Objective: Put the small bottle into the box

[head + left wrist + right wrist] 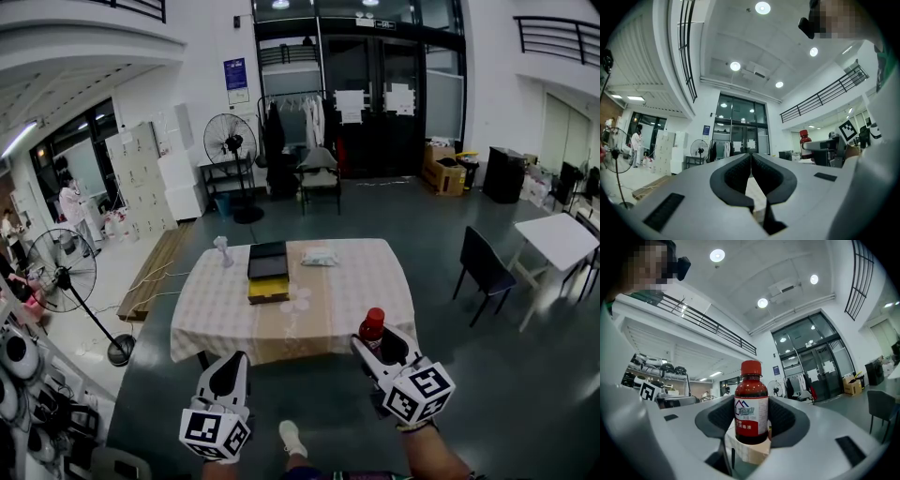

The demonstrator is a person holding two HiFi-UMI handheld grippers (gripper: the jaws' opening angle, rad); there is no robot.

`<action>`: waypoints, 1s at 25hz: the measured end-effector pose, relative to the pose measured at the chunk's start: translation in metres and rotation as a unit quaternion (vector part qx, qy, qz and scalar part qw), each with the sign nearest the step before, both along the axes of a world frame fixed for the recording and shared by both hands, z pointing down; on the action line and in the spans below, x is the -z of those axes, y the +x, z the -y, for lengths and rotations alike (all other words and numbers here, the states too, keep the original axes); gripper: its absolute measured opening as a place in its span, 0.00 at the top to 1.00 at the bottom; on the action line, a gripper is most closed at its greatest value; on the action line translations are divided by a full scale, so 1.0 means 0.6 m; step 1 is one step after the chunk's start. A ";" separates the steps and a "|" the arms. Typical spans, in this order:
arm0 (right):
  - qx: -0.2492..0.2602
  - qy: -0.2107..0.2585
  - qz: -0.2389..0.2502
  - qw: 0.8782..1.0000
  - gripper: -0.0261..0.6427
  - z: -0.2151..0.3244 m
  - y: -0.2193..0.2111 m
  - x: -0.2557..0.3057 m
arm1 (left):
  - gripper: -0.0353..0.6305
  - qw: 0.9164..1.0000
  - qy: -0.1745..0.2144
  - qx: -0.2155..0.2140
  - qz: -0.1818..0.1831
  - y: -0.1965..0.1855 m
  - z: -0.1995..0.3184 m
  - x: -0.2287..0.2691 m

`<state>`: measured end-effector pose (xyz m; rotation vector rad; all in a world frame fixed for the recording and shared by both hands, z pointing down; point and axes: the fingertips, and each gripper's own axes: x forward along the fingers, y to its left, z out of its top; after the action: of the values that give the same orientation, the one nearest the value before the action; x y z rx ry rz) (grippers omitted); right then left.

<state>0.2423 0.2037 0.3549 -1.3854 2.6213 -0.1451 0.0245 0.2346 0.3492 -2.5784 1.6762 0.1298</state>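
Small bottle (751, 401), red-capped and upright, is clasped between the jaws of the right tongs (375, 345), by the near right corner of the table (366, 281). The left tongs (751, 159) are seen clenched, with nothing between the jaws, to the left of the right pair. Farther off, a dark box (268, 267) with a yellow near side is shown at the table's middle, well apart from the bottle, and a white packet (319, 256) is seen just beyond it on the right.

small bottle (751, 391) is dark red with a bright red cap (751, 367) and a white-and-red label (751, 416), tablecloth (356, 291) is a beige check, box (268, 296) is black with a yellow front
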 end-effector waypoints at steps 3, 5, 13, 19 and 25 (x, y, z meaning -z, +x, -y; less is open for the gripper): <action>0.002 0.002 -0.004 1.000 0.63 0.007 -0.008 -0.003 | 0.91 1.000 -0.001 -0.001 0.000 -0.004 0.010 -0.004; 0.002 0.003 -0.006 1.000 0.63 0.014 -0.014 -0.005 | 0.91 1.000 -0.002 -0.003 -0.001 -0.008 0.020 -0.011; 0.011 0.011 -0.010 1.000 0.63 0.064 -0.030 0.005 | 0.91 1.000 -0.005 0.005 -0.006 -0.026 0.068 -0.007; 0.024 0.009 -0.007 1.000 0.63 0.128 -0.045 0.020 | 0.91 1.000 -0.004 0.020 -0.008 -0.044 0.123 0.005; 0.039 0.014 -0.010 0.999 0.63 0.209 -0.087 0.032 | 0.91 0.999 -0.003 0.029 -0.012 -0.080 0.196 0.013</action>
<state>0.1901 0.0781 0.3354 -1.2823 2.6856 -0.1056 -0.0234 0.1168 0.3414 -2.5389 1.7606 0.1541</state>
